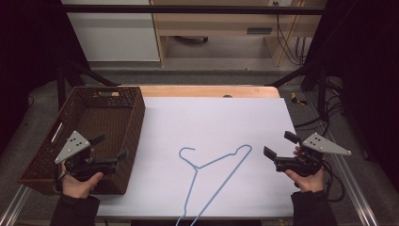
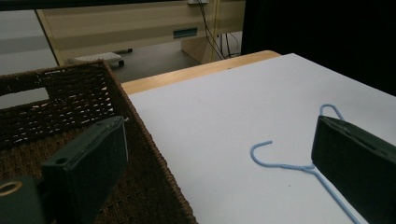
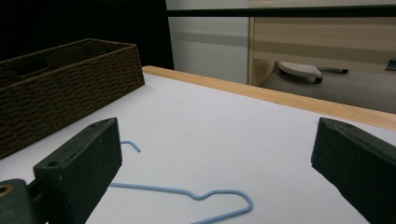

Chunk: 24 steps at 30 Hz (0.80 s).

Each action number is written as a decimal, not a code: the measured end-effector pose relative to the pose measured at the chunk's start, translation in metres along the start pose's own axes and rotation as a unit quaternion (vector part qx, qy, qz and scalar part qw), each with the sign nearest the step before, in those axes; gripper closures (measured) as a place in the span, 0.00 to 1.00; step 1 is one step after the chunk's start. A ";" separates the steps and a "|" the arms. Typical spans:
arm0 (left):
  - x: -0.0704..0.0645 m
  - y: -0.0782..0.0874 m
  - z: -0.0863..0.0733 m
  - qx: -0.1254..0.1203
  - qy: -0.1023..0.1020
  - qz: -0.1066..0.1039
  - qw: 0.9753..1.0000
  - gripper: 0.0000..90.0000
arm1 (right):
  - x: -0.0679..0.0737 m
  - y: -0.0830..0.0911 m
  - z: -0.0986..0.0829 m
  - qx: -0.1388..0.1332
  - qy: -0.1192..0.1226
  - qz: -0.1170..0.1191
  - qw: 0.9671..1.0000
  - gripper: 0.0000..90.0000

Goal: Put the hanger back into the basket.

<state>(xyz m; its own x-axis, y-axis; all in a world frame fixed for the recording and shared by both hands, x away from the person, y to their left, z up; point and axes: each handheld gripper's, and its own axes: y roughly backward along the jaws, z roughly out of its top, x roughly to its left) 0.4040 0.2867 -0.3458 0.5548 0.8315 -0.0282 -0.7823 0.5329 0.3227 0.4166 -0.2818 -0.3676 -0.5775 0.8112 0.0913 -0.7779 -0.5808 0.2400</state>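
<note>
Clearly both tools are spread wide and grip nothing. Over the near corner of the dark brown woven wicker basket [image 1: 120,113] hovers the left gripper [image 1: 113,147]; the right gripper [image 1: 278,144] hangs above the white tabletop [image 1: 211,117]. Between them lies the thin light-blue wire hanger [image 1: 214,162], flat, untouched.

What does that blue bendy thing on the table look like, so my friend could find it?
Look at the white table top, right of the brown woven basket. Lying flat near the front edge, between the left tool and the right tool, is a thin wire hanger. It is the only light blue thing, with a curled hook.
</note>
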 end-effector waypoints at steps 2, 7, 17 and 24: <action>-0.005 -0.002 0.001 0.001 -0.001 -0.004 1.000 0.04 | 0.000 0.001 0.000 0.001 0.000 -0.001 1.000 0.03; -0.017 -0.007 0.003 0.007 -0.010 -0.013 1.000 0.04 | 0.000 0.001 0.001 0.002 0.001 -0.001 1.000 0.03; -0.048 -0.027 0.001 0.037 -0.027 -0.039 0.998 0.06 | 0.006 -0.003 0.002 0.016 0.006 -0.003 1.000 0.03; -0.068 -0.049 -0.006 0.076 -0.029 -0.055 0.995 0.07 | 0.010 -0.007 0.002 0.026 0.008 -0.003 1.000 0.03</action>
<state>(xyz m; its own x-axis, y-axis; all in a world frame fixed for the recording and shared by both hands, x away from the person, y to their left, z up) 0.4033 0.2050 -0.3652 0.6529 0.7573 -0.0179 -0.6668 0.5858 0.4606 0.4169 -0.2696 -0.3664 -0.5778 0.8128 0.0743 -0.7672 -0.5719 0.2903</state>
